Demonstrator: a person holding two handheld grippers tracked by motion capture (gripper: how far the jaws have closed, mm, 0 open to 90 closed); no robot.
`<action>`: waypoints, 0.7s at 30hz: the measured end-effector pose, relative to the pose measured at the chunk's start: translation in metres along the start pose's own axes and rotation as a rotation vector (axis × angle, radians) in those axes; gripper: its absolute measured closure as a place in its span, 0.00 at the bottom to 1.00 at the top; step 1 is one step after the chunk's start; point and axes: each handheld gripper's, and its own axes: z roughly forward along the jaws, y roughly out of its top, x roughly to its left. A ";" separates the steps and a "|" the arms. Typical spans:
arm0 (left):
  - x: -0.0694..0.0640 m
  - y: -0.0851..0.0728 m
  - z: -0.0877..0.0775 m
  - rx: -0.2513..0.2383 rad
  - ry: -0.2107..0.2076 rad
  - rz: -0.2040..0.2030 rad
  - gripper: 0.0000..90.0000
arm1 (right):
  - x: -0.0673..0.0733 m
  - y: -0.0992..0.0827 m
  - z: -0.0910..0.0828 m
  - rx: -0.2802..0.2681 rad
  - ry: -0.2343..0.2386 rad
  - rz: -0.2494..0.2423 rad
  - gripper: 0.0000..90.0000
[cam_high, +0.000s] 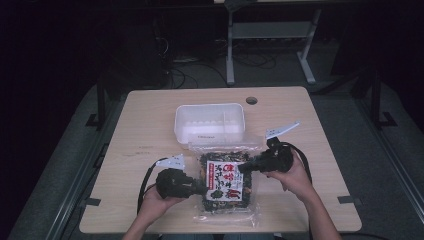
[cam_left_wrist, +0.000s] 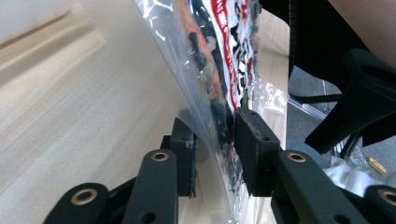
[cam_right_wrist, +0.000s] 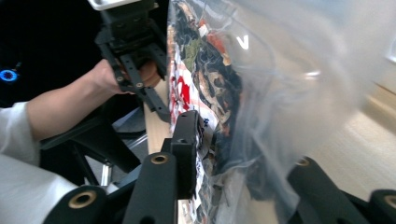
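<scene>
Bag (cam_high: 226, 181) clamped by both: left gripper (cam_high: 201, 186) at 9, right gripper (cam_high: 241, 167) at 3; lift evenly w/ both toward tub (cam_high: 209, 122) at 12

Worktop (cam_high: 150, 125): pale wood, rounded corners, with a round cable hole (cam_high: 251, 100) near the far edge.
On it: white plastic tub (cam_high: 210, 121) at the centre back; clear snack bag (cam_high: 227, 182) just in front.

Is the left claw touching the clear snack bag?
Touching. In the left gripper view, the left claw has the snack bag pinched between its jaws, both pads pressing the plastic.
</scene>
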 end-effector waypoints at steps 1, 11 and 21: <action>0.000 0.000 0.000 -0.003 0.003 -0.001 0.74 | 0.000 0.000 -0.001 -0.001 0.015 -0.001 0.80; 0.002 -0.002 -0.009 0.016 0.073 -0.001 0.59 | 0.014 0.008 -0.013 -0.019 -0.014 -0.040 0.83; 0.000 -0.007 -0.016 0.064 0.148 0.023 0.53 | 0.024 0.014 -0.041 -0.066 -0.132 -0.055 0.84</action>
